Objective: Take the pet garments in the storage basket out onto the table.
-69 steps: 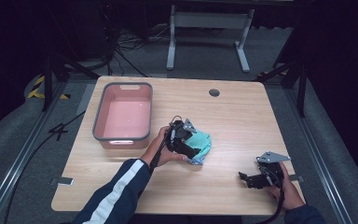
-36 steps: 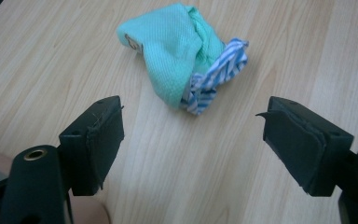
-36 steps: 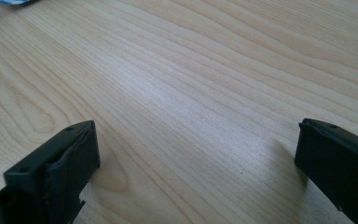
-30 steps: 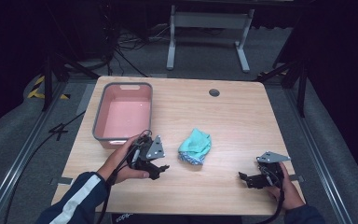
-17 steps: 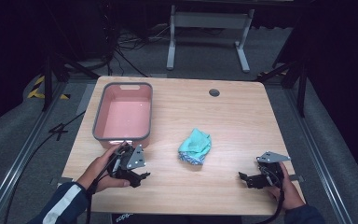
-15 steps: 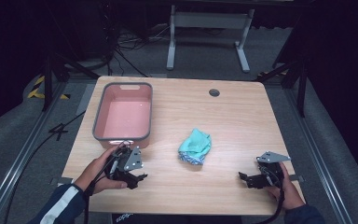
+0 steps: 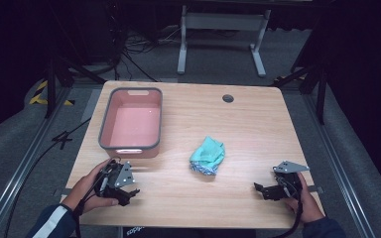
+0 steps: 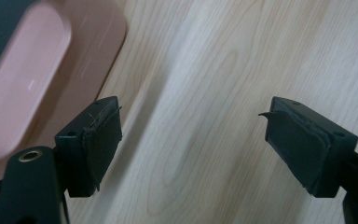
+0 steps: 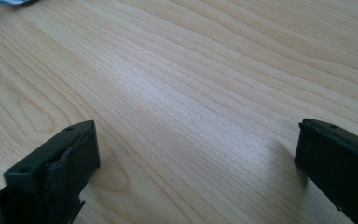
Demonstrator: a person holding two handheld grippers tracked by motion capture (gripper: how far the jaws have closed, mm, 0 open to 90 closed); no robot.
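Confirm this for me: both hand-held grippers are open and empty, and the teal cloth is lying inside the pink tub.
Not quite. In the high view the teal cloth lies on the bare table, to the right of the pink tub, which holds nothing. The rest stands: the left hand-held gripper and right hand-held gripper are open and empty.

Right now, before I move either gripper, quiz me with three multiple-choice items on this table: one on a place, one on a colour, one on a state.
1. Where does the cloth lie?
A. in the tub
B. on the table, right of the tub
C. in the right gripper

2. What colour is the inside of the tub?
A. pink
B. yellow
C. white

3. How stands the left gripper?
A. shut on the cloth
B. shut on nothing
C. open, holding nothing

Answers:
1 B: the cloth sits on bare wood of the table, apart from the tub.
2 A: its floor and walls are pink, with a grey rim.
3 C: its jaws stand wide apart over wood.
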